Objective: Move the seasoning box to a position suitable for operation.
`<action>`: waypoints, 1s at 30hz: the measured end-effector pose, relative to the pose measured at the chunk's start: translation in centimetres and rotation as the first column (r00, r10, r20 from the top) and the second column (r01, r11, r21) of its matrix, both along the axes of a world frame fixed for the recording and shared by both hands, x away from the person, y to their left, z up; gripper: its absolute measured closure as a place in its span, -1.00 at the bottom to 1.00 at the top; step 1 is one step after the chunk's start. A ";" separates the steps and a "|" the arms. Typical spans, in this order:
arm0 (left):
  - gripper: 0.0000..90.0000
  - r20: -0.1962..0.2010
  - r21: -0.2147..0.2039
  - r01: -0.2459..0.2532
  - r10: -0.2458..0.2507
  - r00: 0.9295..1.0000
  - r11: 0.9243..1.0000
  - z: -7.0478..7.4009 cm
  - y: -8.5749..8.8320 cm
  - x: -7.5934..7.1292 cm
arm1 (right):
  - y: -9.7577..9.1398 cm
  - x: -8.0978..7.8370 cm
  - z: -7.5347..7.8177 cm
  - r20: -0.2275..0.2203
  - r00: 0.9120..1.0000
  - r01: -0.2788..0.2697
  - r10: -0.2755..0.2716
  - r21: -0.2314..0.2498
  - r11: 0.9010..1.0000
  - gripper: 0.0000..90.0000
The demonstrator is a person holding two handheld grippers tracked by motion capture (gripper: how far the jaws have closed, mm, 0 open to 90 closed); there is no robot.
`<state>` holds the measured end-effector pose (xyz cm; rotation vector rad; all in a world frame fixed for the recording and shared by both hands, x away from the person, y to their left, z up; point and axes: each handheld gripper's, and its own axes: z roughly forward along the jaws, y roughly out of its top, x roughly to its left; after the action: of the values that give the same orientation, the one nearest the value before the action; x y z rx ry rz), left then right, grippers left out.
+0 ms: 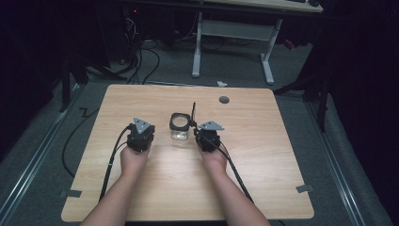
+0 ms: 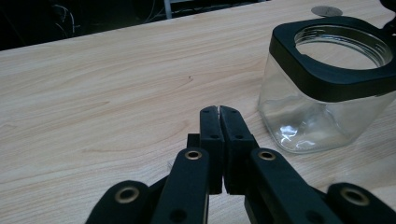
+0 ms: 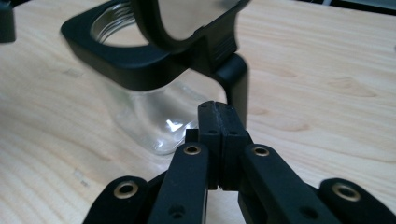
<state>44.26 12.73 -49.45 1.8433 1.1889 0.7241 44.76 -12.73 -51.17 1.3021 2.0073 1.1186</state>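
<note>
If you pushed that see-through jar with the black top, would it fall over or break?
The jar looks like clear glass, so it could probably break if knocked off the table. Its squarish body and flat bottom suggest it would slide rather than roll. Its raised lid on the hinge may make it a bit top-heavy.

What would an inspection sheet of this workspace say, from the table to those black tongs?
Surface: light wooden table, a round grey cap near its far edge.
Job's things: clear square glass jar with a black collar, hinged lid standing open.
Clutter: two grey tape pieces at the near corners.
Grippers: left tongs shut, empty, beside the jar; right tongs shut, empty, close to the jar's hinge side.
Cables: black cable trails from each hand.
Surroundings: dim room, white desk frame, floor cables behind.
</note>
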 end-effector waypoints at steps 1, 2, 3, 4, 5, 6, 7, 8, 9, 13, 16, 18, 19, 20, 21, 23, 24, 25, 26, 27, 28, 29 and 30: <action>0.97 0.001 0.001 0.000 -0.001 1.000 1.000 0.0 0.0 0.0 | -0.2 0.1 0.1 0.002 1.000 0.007 -0.007 0.001 1.000 1.00; 0.97 0.001 0.001 0.000 -0.001 1.000 1.000 0.0 0.0 0.0 | -0.6 0.4 0.2 0.001 1.000 0.020 -0.020 0.005 1.000 1.00; 0.97 0.001 0.003 0.003 -0.003 1.000 1.000 0.0 -0.1 0.0 | -0.6 0.4 0.2 0.001 1.000 0.020 -0.020 0.005 1.000 1.00; 0.97 0.001 0.005 0.011 -0.011 1.000 1.000 0.0 -0.2 -0.1 | -1.2 1.1 0.3 -0.001 0.999 0.039 -0.039 0.002 0.999 1.00; 0.96 0.002 0.005 0.012 -0.012 1.000 1.000 0.0 -0.2 -0.2 | -1.4 1.4 0.3 -0.002 0.999 0.044 -0.044 0.006 0.999 1.00; 0.96 0.003 0.005 0.012 -0.012 1.000 1.000 0.0 -0.2 -0.2 | -1.6 1.9 0.3 -0.012 0.999 0.049 -0.049 0.003 0.999 1.00; 0.96 0.005 0.006 0.010 -0.010 1.000 1.000 0.1 -0.2 -0.1 | -1.6 2.1 0.2 -0.018 0.999 0.048 -0.048 -0.004 0.999 1.00; 0.95 0.006 0.003 0.007 -0.007 1.000 1.000 0.1 -0.1 -0.1 | -1.5 2.1 0.1 -0.023 0.999 0.048 -0.048 -0.004 0.999 1.00; 0.94 0.005 0.001 0.006 -0.006 1.000 1.000 0.1 0.0 -0.1 | -1.4 1.9 0.0 -0.026 0.999 0.036 -0.036 0.000 0.999 1.00; 0.91 0.006 0.007 0.009 -0.009 1.000 1.000 -0.1 0.0 -0.1 | -0.6 0.1 -0.2 0.005 1.000 -0.011 0.011 0.009 1.000 1.00; 0.88 -0.006 -0.005 0.005 -0.005 1.000 1.000 -0.5 0.0 0.0 | -0.2 -0.1 -0.1 0.007 1.000 -0.023 0.023 0.024 0.999 1.00; 0.87 -0.009 -0.001 0.011 -0.011 1.000 1.000 -0.7 -0.2 -0.1 | 0.1 0.0 -0.1 0.007 1.000 -0.023 0.023 0.020 1.000 1.00; 0.87 -0.009 0.001 0.011 -0.011 1.000 1.000 -0.7 -0.3 -0.2 | 0.2 0.1 -0.1 0.007 1.000 -0.021 0.021 0.016 1.000 1.00; 0.87 -0.007 0.000 0.012 -0.012 1.000 1.000 -0.7 -0.3 -0.2 | 0.3 0.3 -0.1 0.011 1.000 -0.017 0.017 0.015 1.000 1.00; 0.87 -0.006 -0.001 0.011 -0.011 1.000 1.000 -0.7 -0.3 -0.2 | 0.4 0.5 -0.1 0.008 1.000 -0.011 0.010 0.015 1.000 1.00; 0.86 -0.007 -0.006 0.006 -0.006 1.000 1.000 -0.7 -0.2 -0.2 | 0.6 0.8 -0.3 0.004 1.000 0.000 0.000 0.017 1.000 1.00; 0.86 -0.006 -0.008 0.006 -0.006 1.000 1.000 -0.7 -0.2 -0.2 | 0.6 1.0 -0.5 0.001 1.000 0.002 -0.002 0.017 1.000 1.00; 0.86 -0.006 -0.006 0.006 -0.006 1.000 1.000 -0.7 -0.1 -0.2 | 0.8 1.2 -0.7 -0.001 1.000 0.011 -0.011 0.016 1.000 1.00; 0.86 -0.006 -0.004 0.006 -0.006 1.000 1.000 -0.7 -0.1 -0.1 | 0.8 1.3 -0.7 0.000 1.000 0.011 -0.011 0.012 1.000 1.00; 0.86 -0.006 -0.005 0.005 -0.005 1.000 1.000 -0.7 0.0 -0.1 | 0.7 1.4 -0.8 -0.002 1.000 0.016 -0.016 0.013 1.000 1.00; 0.86 -0.007 -0.004 0.003 -0.003 1.000 1.000 -0.7 0.0 -0.1 | 0.7 1.6 -0.9 -0.001 1.000 0.022 -0.022 0.015 1.000 1.00; 0.86 -0.006 -0.006 0.002 -0.002 1.000 1.000 -0.7 0.1 -0.1 | 0.7 1.7 -0.9 0.006 1.000 0.026 -0.026 0.013 1.000 1.00; 0.86 -0.009 -0.007 0.003 -0.003 1.000 1.000 -0.7 0.1 -0.1 | 0.5 1.9 -0.9 0.007 0.999 0.035 -0.035 0.016 0.999 1.00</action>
<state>44.19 12.84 -50.15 1.8445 1.1924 0.7097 46.67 -12.19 -52.04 1.3345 1.9669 1.1240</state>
